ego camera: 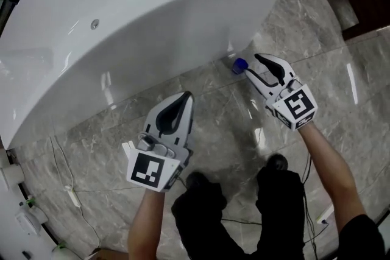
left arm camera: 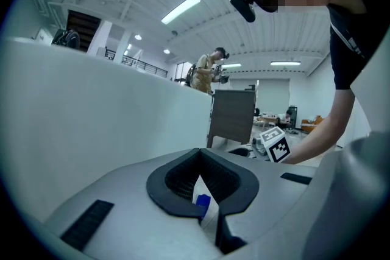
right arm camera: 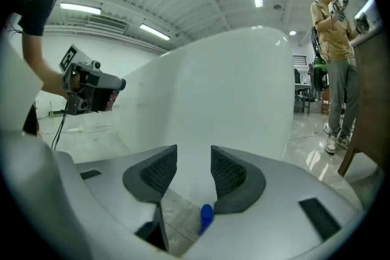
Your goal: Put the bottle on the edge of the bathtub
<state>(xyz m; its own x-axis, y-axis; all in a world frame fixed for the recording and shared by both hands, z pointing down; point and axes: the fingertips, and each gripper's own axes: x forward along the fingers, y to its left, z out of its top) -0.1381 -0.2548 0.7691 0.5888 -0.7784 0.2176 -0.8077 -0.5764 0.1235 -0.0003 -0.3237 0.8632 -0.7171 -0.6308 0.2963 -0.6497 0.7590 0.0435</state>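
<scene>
Sitting on the floor, right at the foot of the white bathtub, is the blue-capped bottle. The right hand-held gripper hangs just beside it, jaws spread and empty. The left hand-held gripper is pressed together and holds nothing.

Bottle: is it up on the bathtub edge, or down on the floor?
On the floor: the bottle sits at the bathtub's base, ahead of the open right gripper.

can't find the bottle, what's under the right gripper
The bottle, blue cap showing, is on the floor beside the bathtub; the right gripper covers most of its body.
</scene>
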